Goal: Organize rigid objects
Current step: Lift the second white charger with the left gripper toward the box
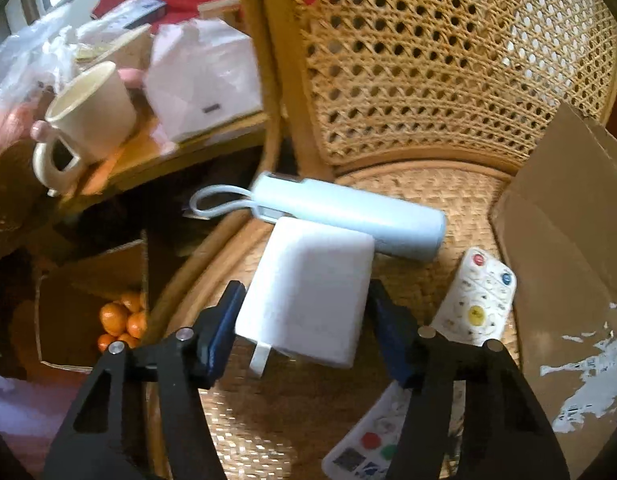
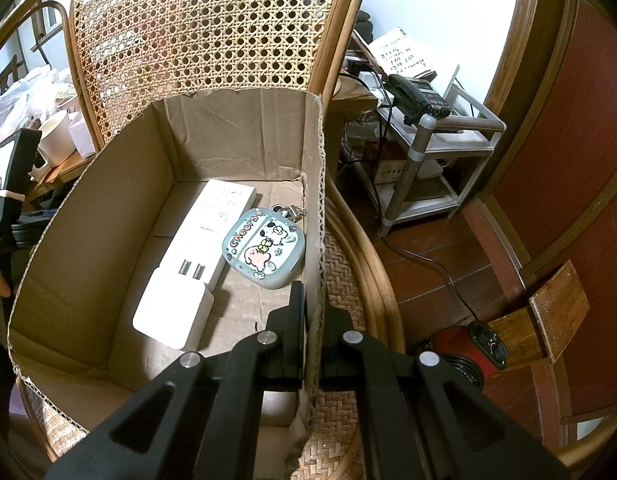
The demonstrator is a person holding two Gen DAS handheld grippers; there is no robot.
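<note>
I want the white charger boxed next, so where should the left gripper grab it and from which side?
Grip the white charger across its two long flat sides, coming from above at the prong end. It lies flat on the chair seat, and the open left gripper already straddles it.

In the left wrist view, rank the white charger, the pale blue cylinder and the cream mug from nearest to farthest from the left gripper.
1. White charger: between the open jaws of the left gripper, on the chair seat.
2. Pale blue cylinder: just beyond the charger, lying across the seat.
3. Cream mug: far upper left, on the side table.
</note>
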